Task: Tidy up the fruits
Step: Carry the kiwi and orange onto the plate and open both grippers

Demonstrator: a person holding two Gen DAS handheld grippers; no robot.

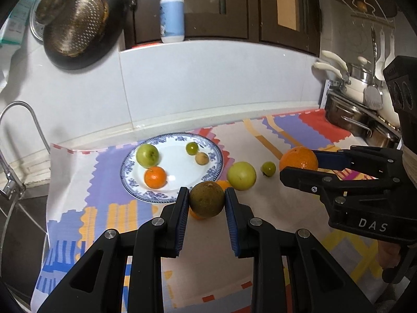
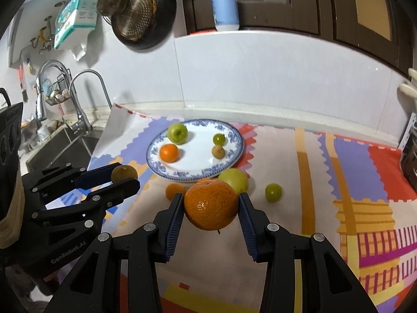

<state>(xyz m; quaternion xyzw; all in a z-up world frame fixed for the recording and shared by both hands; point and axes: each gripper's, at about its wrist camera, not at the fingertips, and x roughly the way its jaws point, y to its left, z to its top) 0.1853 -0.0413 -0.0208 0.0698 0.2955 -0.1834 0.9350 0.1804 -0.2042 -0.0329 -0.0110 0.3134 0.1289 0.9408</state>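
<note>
My left gripper (image 1: 206,198) is shut on a brown-green round fruit (image 1: 206,198) and holds it above the mat near the plate's front rim; the fruit also shows in the right wrist view (image 2: 124,173). My right gripper (image 2: 211,206) is shut on a large orange (image 2: 211,204), also seen in the left wrist view (image 1: 298,159). A blue-patterned plate (image 1: 130,180) holds a green apple (image 1: 147,155), a small orange (image 1: 155,177), a small green fruit (image 1: 192,148) and a small tan fruit (image 1: 202,158). On the mat lie a yellow-green apple (image 1: 241,175), a small green fruit (image 1: 268,168) and a small orange (image 2: 174,191).
A colourful mat (image 2: 325,172) covers the counter. A sink with faucets (image 2: 78,104) is at the left. Pots and utensils (image 1: 359,104) stand at the right. A strainer in a pan (image 2: 140,13) hangs on the wall, and a lotion bottle (image 1: 172,13) stands on the ledge.
</note>
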